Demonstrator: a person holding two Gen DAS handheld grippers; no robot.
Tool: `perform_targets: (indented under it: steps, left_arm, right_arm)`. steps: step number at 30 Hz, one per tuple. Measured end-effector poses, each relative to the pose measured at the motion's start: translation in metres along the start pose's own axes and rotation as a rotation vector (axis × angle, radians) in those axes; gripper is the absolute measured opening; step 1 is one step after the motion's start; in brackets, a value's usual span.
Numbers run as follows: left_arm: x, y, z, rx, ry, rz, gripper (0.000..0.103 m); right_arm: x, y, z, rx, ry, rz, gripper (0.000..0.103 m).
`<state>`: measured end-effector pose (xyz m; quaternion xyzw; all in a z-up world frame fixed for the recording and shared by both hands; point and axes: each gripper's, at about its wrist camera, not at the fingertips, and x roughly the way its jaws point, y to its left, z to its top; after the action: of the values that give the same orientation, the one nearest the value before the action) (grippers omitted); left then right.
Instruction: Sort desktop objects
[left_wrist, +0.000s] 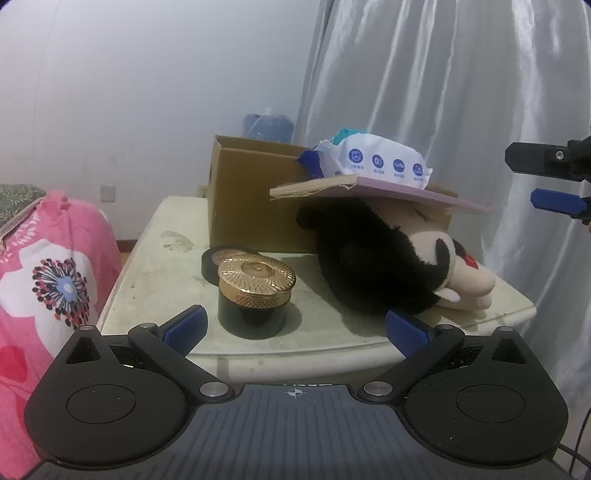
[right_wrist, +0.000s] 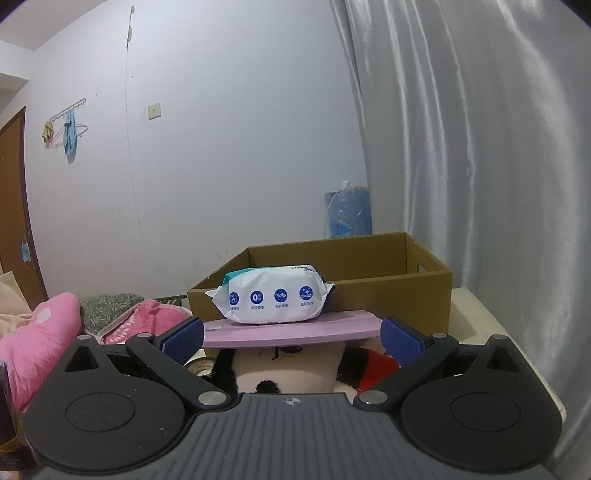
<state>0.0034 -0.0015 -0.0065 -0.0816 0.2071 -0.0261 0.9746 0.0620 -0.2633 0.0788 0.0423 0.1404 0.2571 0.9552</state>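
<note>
Sorting appears barely begun. I am seeing the box (right_wrist: 373, 291) at the back of the table (left_wrist: 166, 266) with nothing visible inside it from the right wrist view, though its floor is hidden. All items are sitting outside it: the wipes (right_wrist: 275, 297) are lying on the book (right_wrist: 291, 330), the book is resting on the plush (left_wrist: 388, 258), and the jar (left_wrist: 255, 295) is standing in front of a second, flatter jar (left_wrist: 218, 260) just behind it. Everything, I judge, is still waiting to be sorted.

My left gripper (left_wrist: 295, 328) is hovering at the table's near edge, jaws spread wide, holding and touching nothing; the jar is standing just ahead between them. My right gripper (right_wrist: 291, 338) is hovering over the plush, jaws likewise wide and empty, flanking the book's near edge without visibly touching it.
</note>
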Motion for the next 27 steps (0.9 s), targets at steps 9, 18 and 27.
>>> perform_targets:
  steps: [9, 18, 27]
  left_arm:
    - [-0.0039, -0.0018, 0.0014, 0.002, -0.013, -0.002, 0.103]
    - [-0.0043, -0.0015, 0.0025, 0.001, -0.012, -0.007, 0.103]
    - [-0.0035, -0.0013, 0.0025, 0.001, -0.010, -0.007, 0.103]
  right_arm:
    - [-0.0042, 0.0013, 0.0022, -0.011, -0.008, 0.000, 0.103]
    - [-0.0057, 0.0015, 0.0033, -0.012, -0.010, -0.003, 0.103]
    - [-0.0051, 0.0025, 0.0037, -0.013, -0.004, 0.001, 0.103]
